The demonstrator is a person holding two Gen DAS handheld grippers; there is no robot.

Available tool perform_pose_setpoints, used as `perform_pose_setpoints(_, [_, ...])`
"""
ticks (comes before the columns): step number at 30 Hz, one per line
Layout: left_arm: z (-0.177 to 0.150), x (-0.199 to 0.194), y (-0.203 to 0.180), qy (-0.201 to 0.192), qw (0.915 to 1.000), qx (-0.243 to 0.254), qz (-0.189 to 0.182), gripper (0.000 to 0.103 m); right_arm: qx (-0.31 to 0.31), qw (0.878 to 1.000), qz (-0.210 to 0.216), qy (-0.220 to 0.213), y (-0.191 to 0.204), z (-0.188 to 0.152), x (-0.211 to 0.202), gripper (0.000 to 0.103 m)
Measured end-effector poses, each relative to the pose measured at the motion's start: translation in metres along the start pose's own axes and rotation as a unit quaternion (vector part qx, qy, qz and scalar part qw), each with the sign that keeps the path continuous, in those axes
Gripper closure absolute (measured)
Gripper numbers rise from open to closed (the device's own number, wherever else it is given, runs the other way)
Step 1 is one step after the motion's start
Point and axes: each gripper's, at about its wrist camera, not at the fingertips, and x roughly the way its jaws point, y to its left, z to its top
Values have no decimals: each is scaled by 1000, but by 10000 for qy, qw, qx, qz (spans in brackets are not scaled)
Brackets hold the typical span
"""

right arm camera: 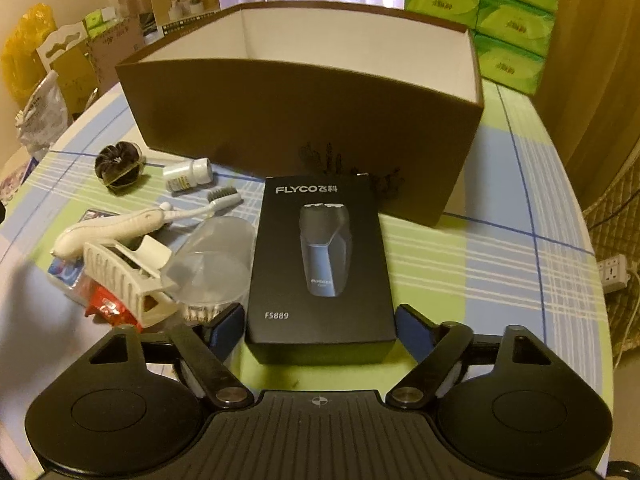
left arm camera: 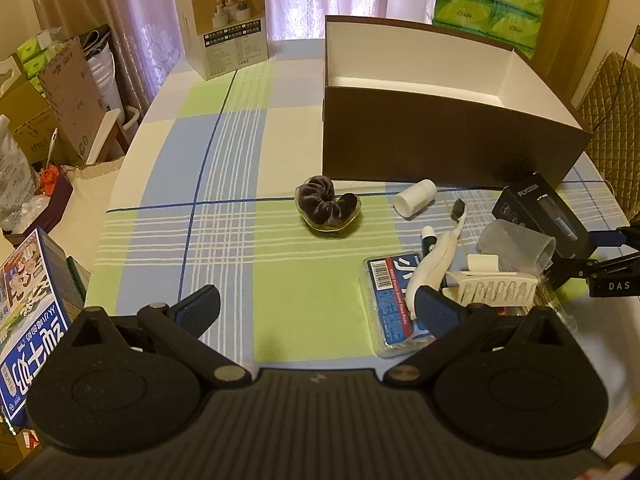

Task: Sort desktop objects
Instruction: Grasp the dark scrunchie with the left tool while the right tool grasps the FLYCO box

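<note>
A big brown box [left arm camera: 440,136] [right arm camera: 304,120] with a white inside stands open at the back of the checked tablecloth. In front of it lie a dark hair scrunchie [left arm camera: 326,204] [right arm camera: 118,164], a white pill bottle [left arm camera: 416,198] [right arm camera: 188,174], a white toothbrush [left arm camera: 436,252] [right arm camera: 160,216], a cream hair claw [left arm camera: 492,286] [right arm camera: 128,276], a clear cup [left arm camera: 520,246] [right arm camera: 212,264], a floss-pick pack [left arm camera: 390,304] and a black FLYCO shaver box [right arm camera: 320,264] [left arm camera: 540,212]. My right gripper [right arm camera: 320,328] is open, its fingers on either side of the shaver box's near end. My left gripper [left arm camera: 318,308] is open above bare cloth.
A white and tan carton [left arm camera: 224,24] stands at the far left of the table. Green tissue packs [right arm camera: 504,12] are stacked behind the brown box. A quilted chair [left arm camera: 608,108] is on the right; cardboard boxes and bags [left arm camera: 60,112] crowd the floor on the left.
</note>
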Motion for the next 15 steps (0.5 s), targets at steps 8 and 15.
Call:
perform_pose_setpoints(8, [6,18,3,106,9999,59,-56,1,84,9999,-141,-35,-5,-11,-11,27])
perform_pose_setpoints(15, [18,41,2,139,9997,196,-106,6,802,9946,-641,118,-31,-34,-35,27])
